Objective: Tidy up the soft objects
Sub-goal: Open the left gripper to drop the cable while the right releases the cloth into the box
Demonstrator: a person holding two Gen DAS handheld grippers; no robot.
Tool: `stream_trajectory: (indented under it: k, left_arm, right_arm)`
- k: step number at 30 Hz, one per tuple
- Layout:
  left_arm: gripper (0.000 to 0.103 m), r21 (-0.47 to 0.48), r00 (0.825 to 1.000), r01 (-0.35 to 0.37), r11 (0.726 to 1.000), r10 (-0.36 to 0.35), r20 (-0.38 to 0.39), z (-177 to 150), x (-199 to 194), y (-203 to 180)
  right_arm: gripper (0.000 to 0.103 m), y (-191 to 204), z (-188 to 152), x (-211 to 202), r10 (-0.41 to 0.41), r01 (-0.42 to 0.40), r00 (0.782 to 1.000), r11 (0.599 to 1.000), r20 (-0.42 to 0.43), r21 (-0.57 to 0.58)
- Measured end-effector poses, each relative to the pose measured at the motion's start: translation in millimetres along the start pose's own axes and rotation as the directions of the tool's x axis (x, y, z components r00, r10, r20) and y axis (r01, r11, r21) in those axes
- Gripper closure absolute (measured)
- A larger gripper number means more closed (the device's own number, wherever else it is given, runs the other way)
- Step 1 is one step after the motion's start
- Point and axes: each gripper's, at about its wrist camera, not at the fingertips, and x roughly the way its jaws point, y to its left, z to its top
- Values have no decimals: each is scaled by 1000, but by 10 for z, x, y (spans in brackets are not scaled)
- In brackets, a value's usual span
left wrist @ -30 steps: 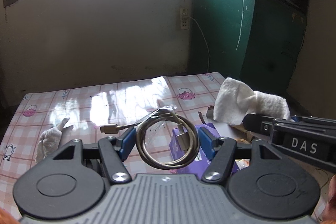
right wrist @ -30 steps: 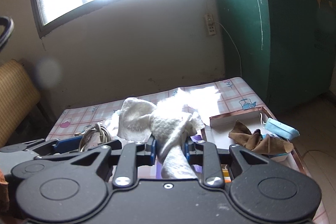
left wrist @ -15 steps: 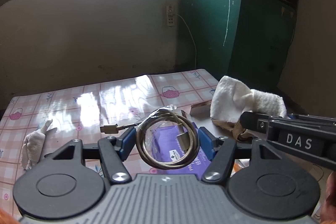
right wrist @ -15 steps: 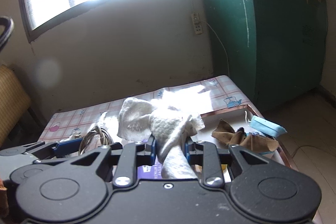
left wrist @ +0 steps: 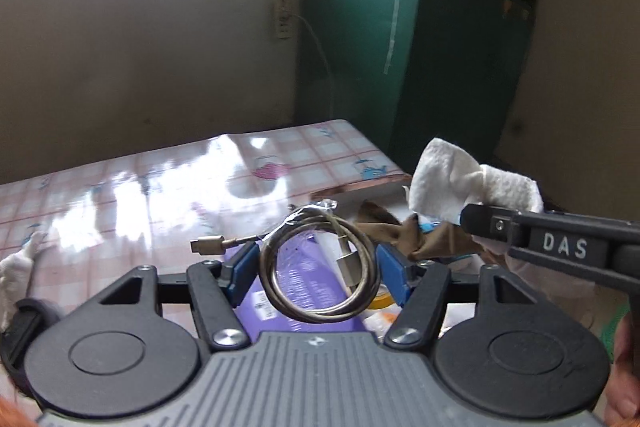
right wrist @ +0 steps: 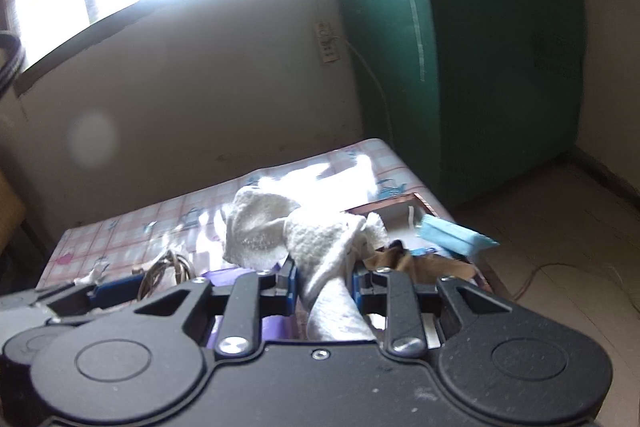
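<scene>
My left gripper (left wrist: 318, 267) is shut on a coiled gold USB cable (left wrist: 320, 277) and holds it above the table. My right gripper (right wrist: 325, 275) is shut on a white towel (right wrist: 320, 239), which also shows in the left wrist view (left wrist: 452, 183). A brown-rimmed box (right wrist: 384, 205) at the table's right end holds a brown cloth (right wrist: 424, 263) and a blue face mask (right wrist: 452, 233). The brown cloth also shows in the left wrist view (left wrist: 404, 231). Another white cloth (left wrist: 16, 267) lies at the table's left.
A purple packet (left wrist: 304, 291) lies on the checked tablecloth (left wrist: 168, 195) under the left gripper. A green cabinet (right wrist: 460, 47) stands beyond the table's right end. A wall socket with a cord (left wrist: 284, 23) is on the back wall.
Both grippers have moved to the right along the table with their loads. The box with the brown cloth and blue mask is now closer to both.
</scene>
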Motion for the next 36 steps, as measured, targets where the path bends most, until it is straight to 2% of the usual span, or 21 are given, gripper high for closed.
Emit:
stream_trajectory:
  k: [8,14,15,17,19,21,25,29,32,36]
  left_arm:
    - [37,26,997,83,996,-82,-13,45,273,-163]
    - [36,52,983,184,981,-184,-16,-8,448,-297]
    - [36,52,980,200,978,-200,-21,-14,476,-316]
    - [23,56,973,230,972,-229,-22,-30,515,-353]
    - [19,65,970,243,968,-243,-12,-50,512,-375]
    - [11,62,962,273,960,-273,-10,-59,509,-384]
    - [10,67,970,243,968,-244,9,-62,418,-378]
    - [9,32,976,211,977,-213,41,-62,189,-201]
    - [8,29,984,154,988,-156,82,-122,-120,-28]
    - [8,-16,993,54,998,-52,102,-288,-475,276]
  right_arm:
    - [73,-296,71,136,-47,48,999,998,-8,37]
    - [70,-457,52,238,-70,72,997,995,-23,64]
    - [66,-483,43,260,-74,76,997,995,-31,67]
    - [61,-525,21,291,-84,87,996,993,-40,78]
    - [45,-561,-4,309,-90,94,995,991,-45,91]
    - [39,-574,-31,291,-107,111,993,989,-44,99]
    - [36,-543,-51,223,-106,109,994,990,-36,91]
    - [36,-438,-53,118,-105,106,994,992,-13,72]
    - [35,-327,-90,-32,-54,53,999,996,6,77]
    - [33,-8,-202,-201,10,-11,1000,1000,25,21]
